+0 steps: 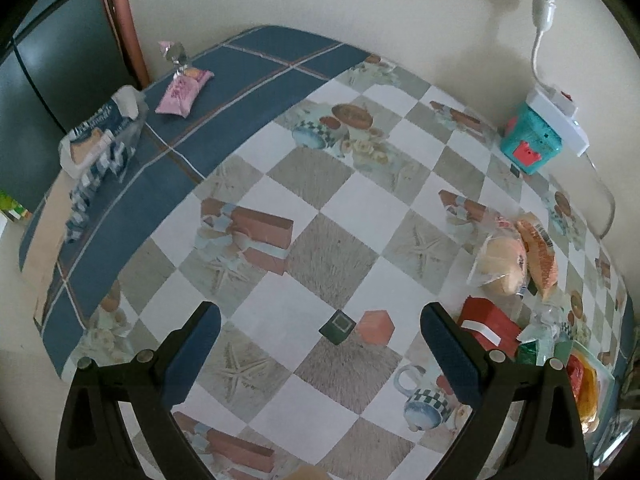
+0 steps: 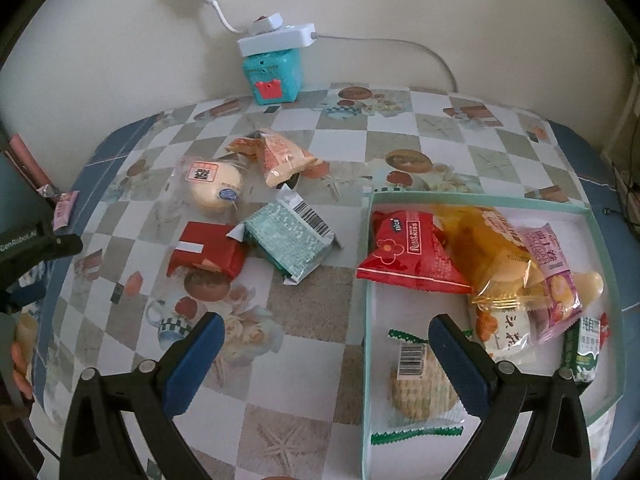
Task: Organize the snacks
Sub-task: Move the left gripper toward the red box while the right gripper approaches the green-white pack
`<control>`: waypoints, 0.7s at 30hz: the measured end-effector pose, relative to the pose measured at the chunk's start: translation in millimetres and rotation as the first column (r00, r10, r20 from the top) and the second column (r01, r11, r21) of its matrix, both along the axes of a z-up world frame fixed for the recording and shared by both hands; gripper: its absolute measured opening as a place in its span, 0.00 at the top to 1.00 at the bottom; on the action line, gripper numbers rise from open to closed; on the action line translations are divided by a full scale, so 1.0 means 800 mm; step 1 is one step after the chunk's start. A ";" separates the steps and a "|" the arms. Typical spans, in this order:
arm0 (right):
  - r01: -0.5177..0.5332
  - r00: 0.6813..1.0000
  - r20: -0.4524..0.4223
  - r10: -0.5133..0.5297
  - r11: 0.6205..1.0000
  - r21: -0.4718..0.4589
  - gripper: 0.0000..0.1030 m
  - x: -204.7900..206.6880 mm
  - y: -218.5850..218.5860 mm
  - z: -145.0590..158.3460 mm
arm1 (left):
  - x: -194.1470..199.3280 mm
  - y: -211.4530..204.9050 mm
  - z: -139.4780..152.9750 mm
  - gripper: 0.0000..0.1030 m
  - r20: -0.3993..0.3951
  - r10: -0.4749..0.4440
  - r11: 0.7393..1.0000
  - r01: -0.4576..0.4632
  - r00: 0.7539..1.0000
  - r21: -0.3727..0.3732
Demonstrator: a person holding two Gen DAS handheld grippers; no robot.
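Covering the bench (image 2: 320, 280): checkered cloth. Tray (image 2: 608, 248), pale green, right side: holds red packet (image 2: 412, 256), yellow bag (image 2: 492, 256), pink packet (image 2: 556, 280), biscuit pack (image 2: 420, 384). Loose snacks left of tray: teal packet (image 2: 292, 240), red box (image 2: 208, 252), round bun (image 2: 216, 188), orange packet (image 2: 284, 156). Left claw (image 1: 320, 344): spread, empty. Right claw (image 2: 326, 352): spread, empty, over the tray's near-left edge.

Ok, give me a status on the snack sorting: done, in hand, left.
Done: the tray already holds several packs, including the red pack and the wafer pack.
In hand: nothing; the left tool and right tool are both open.
Left: the bun, orange pack, red box and teal pack lie beside the tray, plus the pink pack far off.
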State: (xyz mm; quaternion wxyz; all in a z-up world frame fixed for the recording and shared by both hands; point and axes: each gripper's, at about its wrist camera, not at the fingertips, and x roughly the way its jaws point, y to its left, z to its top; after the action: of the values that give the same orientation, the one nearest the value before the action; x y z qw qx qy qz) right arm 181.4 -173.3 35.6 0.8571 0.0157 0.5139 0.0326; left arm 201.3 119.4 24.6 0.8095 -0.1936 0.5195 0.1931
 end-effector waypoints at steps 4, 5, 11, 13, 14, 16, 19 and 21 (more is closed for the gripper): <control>0.014 1.000 -0.004 -0.014 1.000 0.000 0.00 0.005 -0.005 -0.004 | 0.004 0.004 -0.011 0.03 0.001 0.010 1.000 -0.010 1.000 -0.023; 0.017 1.000 -0.003 -0.017 1.000 0.002 0.00 0.005 -0.006 -0.005 | 0.005 0.005 -0.013 0.03 0.002 0.012 1.000 -0.012 1.000 -0.028; 0.017 1.000 0.022 -0.017 0.999 0.029 0.00 0.007 -0.009 -0.005 | 0.014 0.004 -0.024 0.03 0.030 0.014 0.997 -0.012 0.999 -0.081; 0.017 1.000 0.020 -0.018 0.999 0.034 0.00 0.008 -0.009 -0.007 | 0.016 0.001 -0.027 0.03 0.041 0.011 0.995 -0.007 0.999 -0.095; 0.018 1.000 0.017 -0.018 0.999 0.038 0.00 0.008 -0.009 -0.008 | 0.017 0.000 -0.027 0.03 0.045 0.009 0.995 -0.005 0.999 -0.095; 0.019 1.000 0.011 -0.020 0.999 0.046 0.00 0.009 -0.009 -0.009 | 0.020 -0.006 -0.027 0.03 0.053 -0.005 0.997 0.010 0.999 -0.082; 0.012 0.999 0.029 -0.013 0.999 0.039 0.00 0.007 -0.008 -0.004 | 0.024 -0.014 -0.031 0.03 0.044 -0.033 0.996 0.037 0.998 -0.078; 0.007 0.999 0.048 -0.009 1.000 0.028 0.00 0.007 -0.008 0.003 | 0.027 -0.020 -0.034 0.03 0.045 -0.049 0.995 0.053 0.998 -0.081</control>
State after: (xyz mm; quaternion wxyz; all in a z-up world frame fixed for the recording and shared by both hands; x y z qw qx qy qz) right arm 187.0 -179.9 37.8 0.8690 0.0288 0.4927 0.0366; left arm 223.2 103.3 -2.6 0.8165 -0.2176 0.5144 0.1465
